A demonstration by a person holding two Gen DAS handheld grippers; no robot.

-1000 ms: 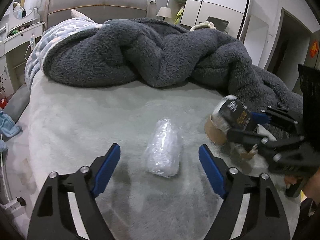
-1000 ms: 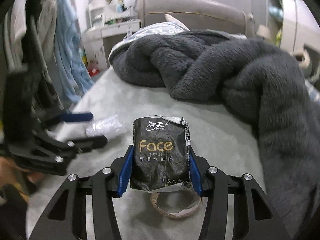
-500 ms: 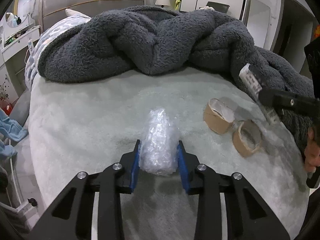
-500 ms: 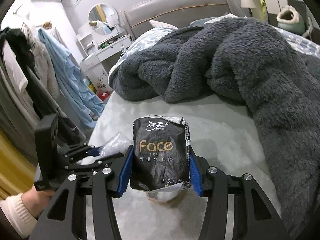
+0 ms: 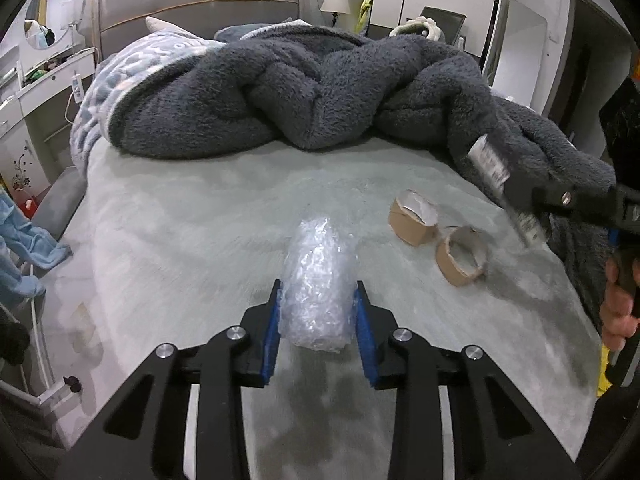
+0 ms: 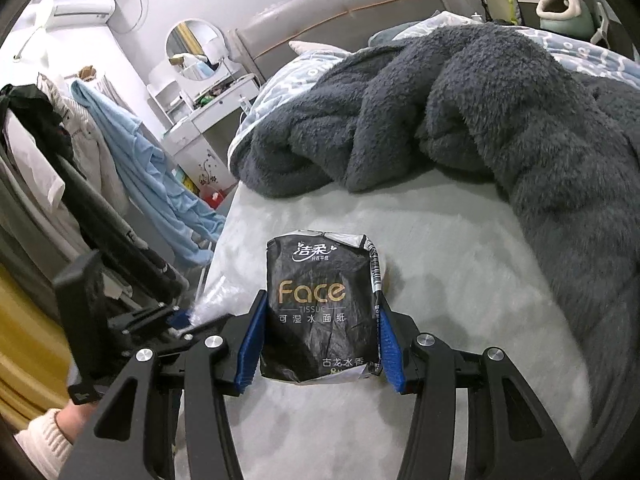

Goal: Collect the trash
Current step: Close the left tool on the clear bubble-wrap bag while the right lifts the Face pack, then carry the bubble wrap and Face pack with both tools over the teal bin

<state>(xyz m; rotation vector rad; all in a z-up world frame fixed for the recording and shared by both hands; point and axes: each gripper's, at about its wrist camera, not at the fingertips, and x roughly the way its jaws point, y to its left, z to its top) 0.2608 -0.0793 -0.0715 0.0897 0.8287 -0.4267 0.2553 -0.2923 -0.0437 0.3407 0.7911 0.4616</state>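
Observation:
My left gripper [image 5: 317, 312] is shut on a crumpled clear plastic wrap [image 5: 318, 280], held just above the pale green bed cover [image 5: 180, 240]. A black tissue packet [image 6: 322, 308] marked "Face" sits clamped between the blue pads of my right gripper [image 6: 320, 340], lifted over the bed. From the left wrist view the right gripper [image 5: 556, 196] appears at the right edge with the packet [image 5: 490, 164] seen edge-on. Two brown tape roll cores [image 5: 414, 216] [image 5: 460, 256] lie on the cover to the right of the plastic wrap. In the right wrist view the left gripper [image 6: 180, 320] shows at lower left with the plastic wrap [image 6: 216, 300].
A bulky dark grey fleece blanket [image 5: 312, 92] is heaped across the far half of the bed, below a padded headboard [image 5: 192, 4]. A white dresser [image 5: 44, 92] and hanging clothes [image 6: 132, 160] stand to the bed's left. A person's hand [image 5: 618, 304] grips the right tool.
The left jaws have shut on the plastic wrap and lifted it slightly. The right gripper has rolled and risen with the tissue packet, uncovering the two tape cores.

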